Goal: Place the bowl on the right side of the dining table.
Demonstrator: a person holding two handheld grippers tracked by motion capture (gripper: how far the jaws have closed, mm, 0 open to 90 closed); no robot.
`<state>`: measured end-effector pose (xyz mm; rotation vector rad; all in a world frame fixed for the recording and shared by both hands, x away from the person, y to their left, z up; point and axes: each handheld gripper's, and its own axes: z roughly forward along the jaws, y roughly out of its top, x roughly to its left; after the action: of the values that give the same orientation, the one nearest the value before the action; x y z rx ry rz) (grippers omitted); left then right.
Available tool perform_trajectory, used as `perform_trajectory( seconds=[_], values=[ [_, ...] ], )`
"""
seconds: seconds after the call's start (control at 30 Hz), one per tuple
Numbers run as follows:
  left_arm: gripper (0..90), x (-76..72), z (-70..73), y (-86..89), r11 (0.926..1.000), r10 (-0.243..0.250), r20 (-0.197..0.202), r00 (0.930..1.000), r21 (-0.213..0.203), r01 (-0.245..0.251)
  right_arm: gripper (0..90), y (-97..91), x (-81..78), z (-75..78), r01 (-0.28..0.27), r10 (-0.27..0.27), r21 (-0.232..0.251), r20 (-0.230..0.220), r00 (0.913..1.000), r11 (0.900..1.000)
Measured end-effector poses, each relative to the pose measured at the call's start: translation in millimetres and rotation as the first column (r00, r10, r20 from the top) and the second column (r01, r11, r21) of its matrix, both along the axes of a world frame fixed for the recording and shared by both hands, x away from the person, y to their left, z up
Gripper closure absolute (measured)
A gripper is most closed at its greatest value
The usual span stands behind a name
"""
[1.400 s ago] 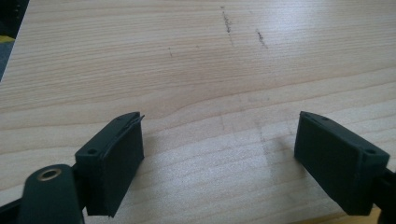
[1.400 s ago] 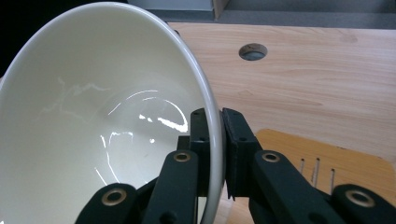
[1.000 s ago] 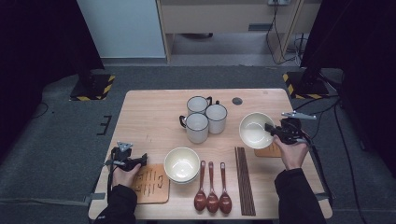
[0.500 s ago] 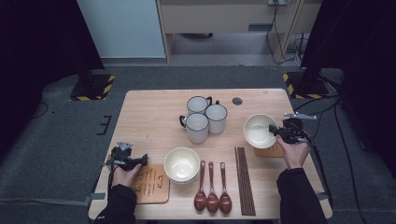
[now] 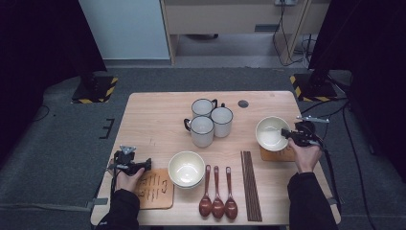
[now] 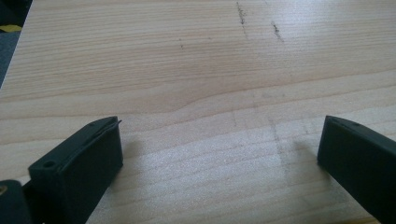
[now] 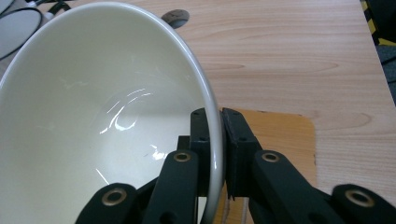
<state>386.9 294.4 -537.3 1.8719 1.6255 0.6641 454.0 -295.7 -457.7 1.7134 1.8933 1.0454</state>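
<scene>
light wooden table [image 5: 158,115] on a grey floor. my right gripper [image 5: 288,134] has its jaws clamped on the rim of a white bowl [image 5: 271,133], one jaw inside and one outside; the bowl sits tilted over a wooden coaster [image 5: 280,155] near the right edge. my left gripper [image 5: 142,164] has just been opening; its jaws stand wide over bare wood with nothing between them, beside a second coaster [image 5: 154,189] and a stacked bowl [image 5: 186,168].

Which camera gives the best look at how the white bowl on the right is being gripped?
The right gripper view: the right gripper has its black jaws clamped on the rim of the white bowl, one pad inside, one outside. The high view shows that bowl whole but small, above a wooden coaster. The left gripper view looks at bare table.
</scene>
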Motion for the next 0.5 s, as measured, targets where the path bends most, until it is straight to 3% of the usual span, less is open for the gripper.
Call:
perform_trajectory(
  seconds=[0.5],
  values=[
    [0.0,0.0,0.0,0.0,1.0000,0.000,0.000,1.0000,-0.001,0.000,83.7,-6.9,8.8,-17.4,0.037,-0.038,-0.026,-0.056,0.9977,0.9990]
  ],
)
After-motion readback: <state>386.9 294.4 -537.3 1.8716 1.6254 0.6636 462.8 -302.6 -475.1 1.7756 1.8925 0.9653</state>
